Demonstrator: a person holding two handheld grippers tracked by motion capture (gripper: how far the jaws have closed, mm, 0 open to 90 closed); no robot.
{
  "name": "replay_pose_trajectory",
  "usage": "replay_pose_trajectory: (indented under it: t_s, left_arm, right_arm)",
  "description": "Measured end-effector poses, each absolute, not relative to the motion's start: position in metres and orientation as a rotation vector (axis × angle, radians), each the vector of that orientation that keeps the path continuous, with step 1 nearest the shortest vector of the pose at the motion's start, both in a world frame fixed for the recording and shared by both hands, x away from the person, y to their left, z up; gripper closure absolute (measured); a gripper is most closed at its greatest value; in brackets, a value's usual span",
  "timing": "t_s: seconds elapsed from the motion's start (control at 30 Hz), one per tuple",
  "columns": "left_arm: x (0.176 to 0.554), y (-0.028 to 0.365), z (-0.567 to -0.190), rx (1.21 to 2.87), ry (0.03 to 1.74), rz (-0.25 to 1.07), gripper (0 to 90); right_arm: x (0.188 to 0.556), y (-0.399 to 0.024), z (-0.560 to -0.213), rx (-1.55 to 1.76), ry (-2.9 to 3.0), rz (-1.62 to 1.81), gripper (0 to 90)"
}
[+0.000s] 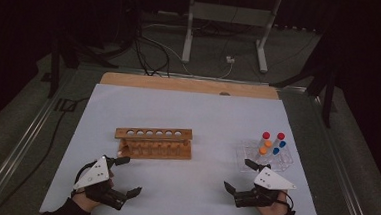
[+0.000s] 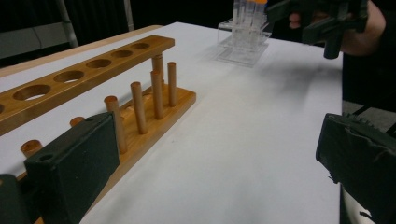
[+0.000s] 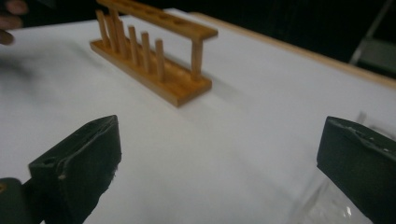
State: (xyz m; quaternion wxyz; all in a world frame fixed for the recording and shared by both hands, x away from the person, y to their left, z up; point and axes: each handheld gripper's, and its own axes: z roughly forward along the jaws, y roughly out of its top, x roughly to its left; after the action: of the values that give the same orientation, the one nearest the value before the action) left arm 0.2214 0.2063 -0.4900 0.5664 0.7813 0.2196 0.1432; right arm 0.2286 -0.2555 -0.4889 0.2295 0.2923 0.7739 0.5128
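I am holding both grippers low at the bottom of the high view, above the white table cover (image 1: 188,112). The left gripper (image 1: 126,176) is sitting at the lower left of that frame, with its jaws standing wide apart and nothing between them. The right gripper (image 1: 238,175) is sitting at the lower right, its jaws likewise spread wide and gripping nothing.

The wooden rack (image 1: 154,142) is lying at the centre of the high view, just above and to the right of the left gripper. Its top board is showing a row of round holes, and upright pegs are standing along its base. In the left gripper view, the wooden rack (image 2: 116,88) is running from the lower left toward the upper middle, and one jaw is overlapping its near end; I cannot tell whether the two are touching.

The clear plastic rack (image 1: 266,153) is standing at the right of the high view, just above the right gripper. It is carrying capped tubes (image 1: 272,142) with red, orange and blue caps. In the right gripper view, the wooden rack (image 3: 154,51) is lying at the upper left.
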Motion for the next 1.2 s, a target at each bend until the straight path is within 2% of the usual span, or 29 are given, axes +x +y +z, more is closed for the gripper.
replay_pose_trajectory:
  t_s: [0.83,1.2]
  left_arm:
    - [0.220,0.208,-0.488,1.801,0.500,0.308,0.5]
    - [0.220,0.208,-0.488,1.798,0.503,0.308,0.5]
  right_arm:
    - [0.231,-0.245,-0.485,0.713,2.295,1.432,0.0]
    - [0.229,-0.237,-0.458,0.704,2.282,1.495,0.0]
